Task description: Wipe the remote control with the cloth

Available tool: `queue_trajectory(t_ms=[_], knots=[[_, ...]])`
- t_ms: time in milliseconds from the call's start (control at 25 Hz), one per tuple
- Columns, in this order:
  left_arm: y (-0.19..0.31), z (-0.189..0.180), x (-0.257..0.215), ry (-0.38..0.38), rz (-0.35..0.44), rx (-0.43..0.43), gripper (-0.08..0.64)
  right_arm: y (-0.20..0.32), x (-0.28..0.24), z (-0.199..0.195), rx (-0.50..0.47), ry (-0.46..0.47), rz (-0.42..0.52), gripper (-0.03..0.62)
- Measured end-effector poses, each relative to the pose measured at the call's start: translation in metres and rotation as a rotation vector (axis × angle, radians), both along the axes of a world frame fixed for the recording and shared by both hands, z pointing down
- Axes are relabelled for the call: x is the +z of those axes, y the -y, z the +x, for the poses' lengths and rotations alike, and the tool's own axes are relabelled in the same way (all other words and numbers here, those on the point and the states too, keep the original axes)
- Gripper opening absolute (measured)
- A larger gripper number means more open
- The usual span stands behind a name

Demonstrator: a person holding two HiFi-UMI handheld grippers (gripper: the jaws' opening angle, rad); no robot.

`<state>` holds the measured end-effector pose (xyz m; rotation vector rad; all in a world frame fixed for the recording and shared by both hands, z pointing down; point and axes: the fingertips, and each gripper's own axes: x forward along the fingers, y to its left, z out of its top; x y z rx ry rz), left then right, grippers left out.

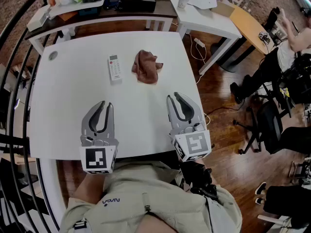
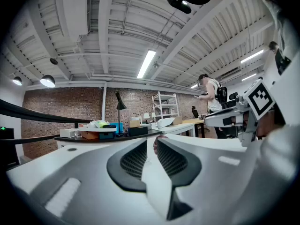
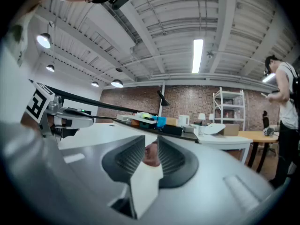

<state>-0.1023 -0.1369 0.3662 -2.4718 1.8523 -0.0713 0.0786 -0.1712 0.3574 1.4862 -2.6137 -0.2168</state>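
Note:
A white remote control (image 1: 114, 68) lies flat on the white table (image 1: 73, 106), far-centre. Just right of it sits a crumpled brown cloth (image 1: 146, 66), not touching it. My left gripper (image 1: 106, 103) hovers over the near part of the table with its jaws almost together and nothing in them. My right gripper (image 1: 173, 96) is level with it near the table's right edge, jaws a little apart and empty. In the right gripper view the cloth (image 3: 151, 154) shows through the gap of the right gripper (image 3: 151, 139). The left gripper (image 2: 151, 139) points towards the same area.
A dark side table (image 1: 97, 13) crowded with boxes stands behind the white table. A second white table (image 1: 209, 18) and an orange one (image 1: 248, 25) are at the back right. A person (image 1: 291, 38) and office chairs (image 1: 272, 125) are on the right. A black railing (image 1: 14, 72) curves along the left.

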Motion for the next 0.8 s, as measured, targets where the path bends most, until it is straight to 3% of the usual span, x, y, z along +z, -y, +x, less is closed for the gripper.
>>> queue_trajectory(t_ms=[200, 360, 480, 600, 800], knots=[[0.021, 0.001, -0.01, 0.045, 0.012, 0.017, 0.083, 0.016, -0.017, -0.007, -0.031, -0.054, 0.049, 0.1], [0.038, -0.002, -0.001, 0.129, -0.018, 0.034, 0.115, 0.025, -0.027, -0.015, -0.144, -0.089, 0.061, 0.117], [0.046, -0.009, 0.001, 0.143, -0.042, 0.022, 0.127, 0.032, -0.037, -0.016, -0.235, -0.169, 0.04, 0.129], [0.059, -0.018, 0.002, 0.154, -0.057, 0.001, 0.136, 0.044, -0.055, -0.021, -0.267, -0.24, 0.064, 0.151], [0.093, -0.014, 0.008, 0.142, -0.112, 0.003, 0.185, 0.076, -0.073, -0.037, -0.275, -0.19, 0.077, 0.186]])
